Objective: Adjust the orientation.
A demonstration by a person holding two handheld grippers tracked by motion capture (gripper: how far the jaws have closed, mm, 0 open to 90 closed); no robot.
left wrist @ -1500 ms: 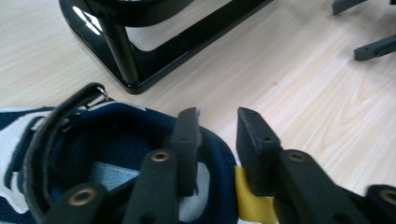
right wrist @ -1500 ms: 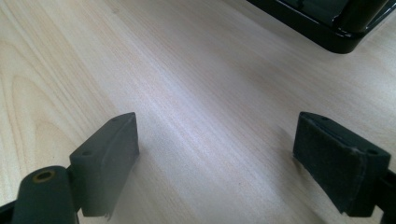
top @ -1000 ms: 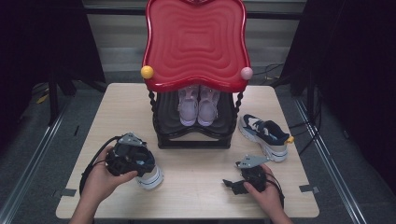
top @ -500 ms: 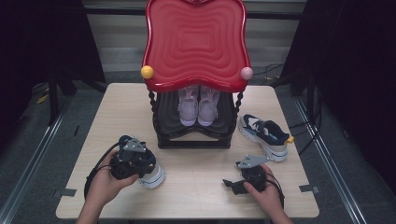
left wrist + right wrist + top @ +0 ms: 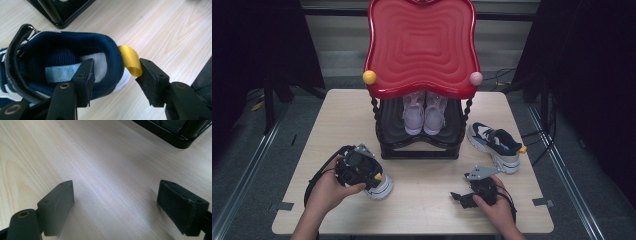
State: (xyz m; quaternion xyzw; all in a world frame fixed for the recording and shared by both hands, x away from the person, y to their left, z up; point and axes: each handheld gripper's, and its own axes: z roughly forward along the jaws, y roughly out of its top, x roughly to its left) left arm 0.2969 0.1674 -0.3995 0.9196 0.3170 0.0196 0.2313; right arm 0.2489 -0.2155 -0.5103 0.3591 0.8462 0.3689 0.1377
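Because I want a hold on the navy mesh sneaker (image 5: 62, 65), my left gripper (image 5: 115, 72) straddles its padded heel collar, jaws just reopened, not pressing; my right gripper (image 5: 115, 202) waits with jaws wide apart

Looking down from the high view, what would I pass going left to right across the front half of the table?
Left gripper over a navy shoe → right gripper → second navy shoe near the table right edge.

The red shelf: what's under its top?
Under the red shelf, a pair of pale lilac shoes sits on the black lower tier, toes forward. Their heels are covered by the top.
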